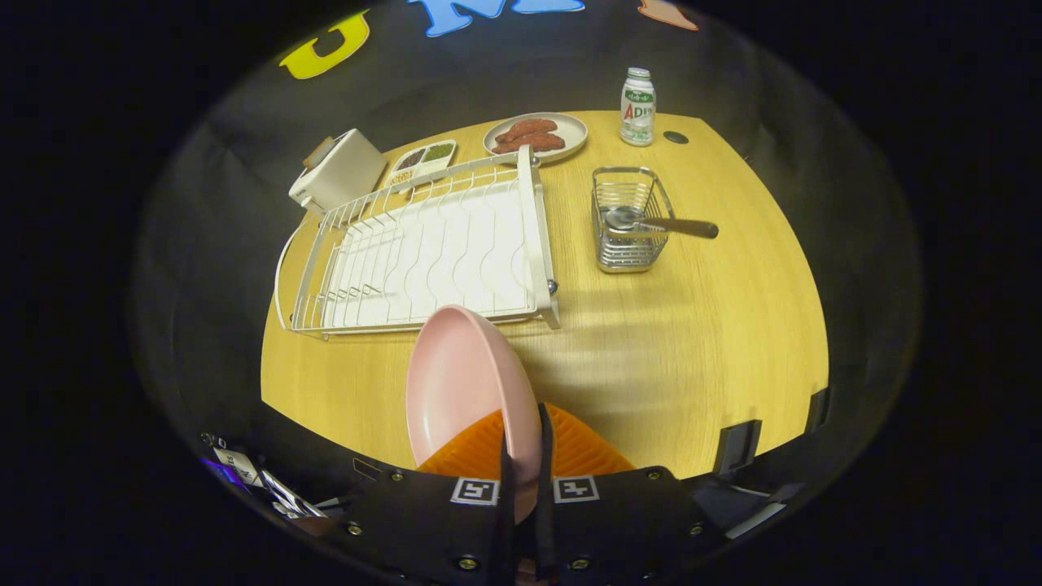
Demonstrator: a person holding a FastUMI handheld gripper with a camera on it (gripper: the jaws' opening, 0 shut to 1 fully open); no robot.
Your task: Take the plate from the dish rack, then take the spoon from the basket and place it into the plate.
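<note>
Tool [525, 456] sits low over the near edge of the tabletop [692, 342], fingers nearly closed and pinching the rim of the pink plate [464, 382], which stands on edge, clear of the dish rack [431, 244] just beyond it. Right of the dish rack is the wire basket [628, 220] with the spoon [663, 224] lying across it, handle pointing away from the rack. Bare wood runs from the rack's near corner to the tabletop's near and right edges.

The plate [464, 382] is pink. The dish rack [423, 248] is white. The basket [627, 220] is shiny silver. The counter [692, 325] is yellow wood with thin lines.
</note>
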